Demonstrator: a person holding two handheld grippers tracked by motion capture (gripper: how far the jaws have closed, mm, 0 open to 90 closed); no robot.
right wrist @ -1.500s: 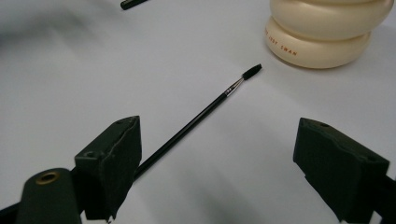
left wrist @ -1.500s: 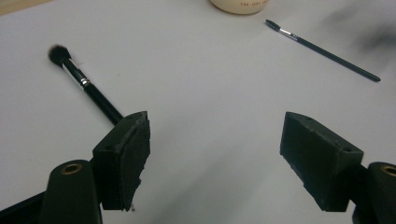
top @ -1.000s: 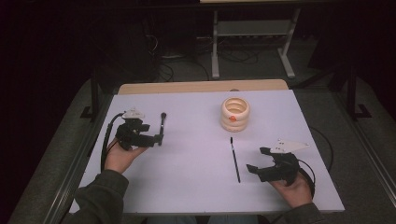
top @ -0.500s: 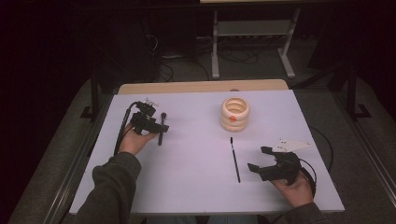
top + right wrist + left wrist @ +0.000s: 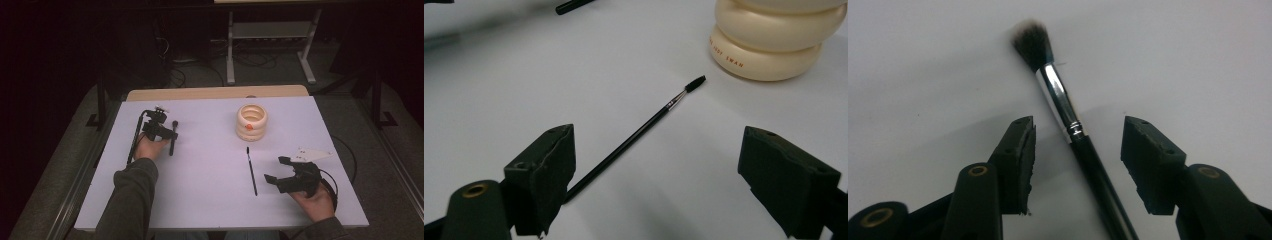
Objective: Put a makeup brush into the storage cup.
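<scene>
My left gripper (image 5: 167,134) has travelled away from me and come down over the thick brush (image 5: 1075,135), which a second ago lay just ahead of its tips; the handle now runs between my jaws, bristles beyond them. The jaws have just been closing around it, yet a gap shows on either side of the handle in the left gripper view
</scene>
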